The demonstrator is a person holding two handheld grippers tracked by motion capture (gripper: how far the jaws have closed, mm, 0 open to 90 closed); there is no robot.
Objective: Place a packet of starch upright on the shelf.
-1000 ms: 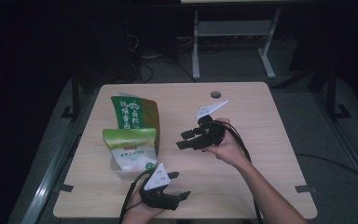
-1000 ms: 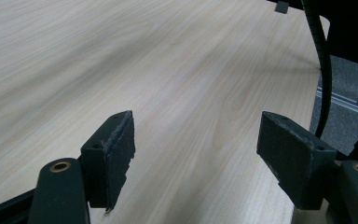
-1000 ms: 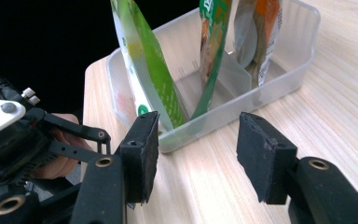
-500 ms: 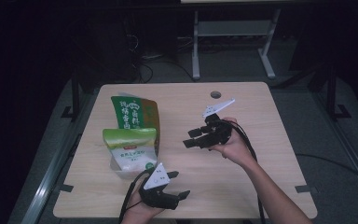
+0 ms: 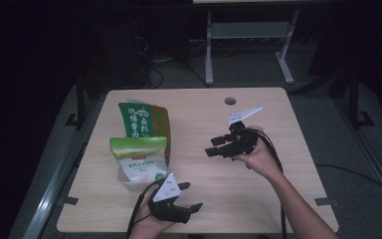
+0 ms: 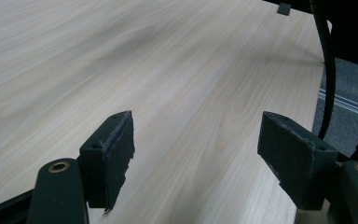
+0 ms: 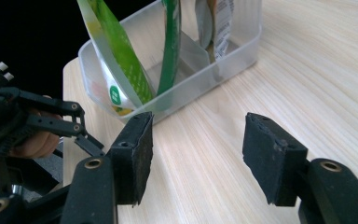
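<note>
High view: right tongs (image 5: 214, 148) empty, jaws just widened, backing off bin (image 5: 129, 180) with two bags (image 5: 140, 149). Left tongs (image 5: 191, 195) apart, idle, right of bin. Release step looks done; next, likely retreat.

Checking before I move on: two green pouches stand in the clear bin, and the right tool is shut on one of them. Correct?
Not quite. The two green pouches do stand in the clear bin, but the right tool holds nothing: its jaws have just been opening and stand apart over bare table, short of the bin. The right gripper view shows this.
</note>
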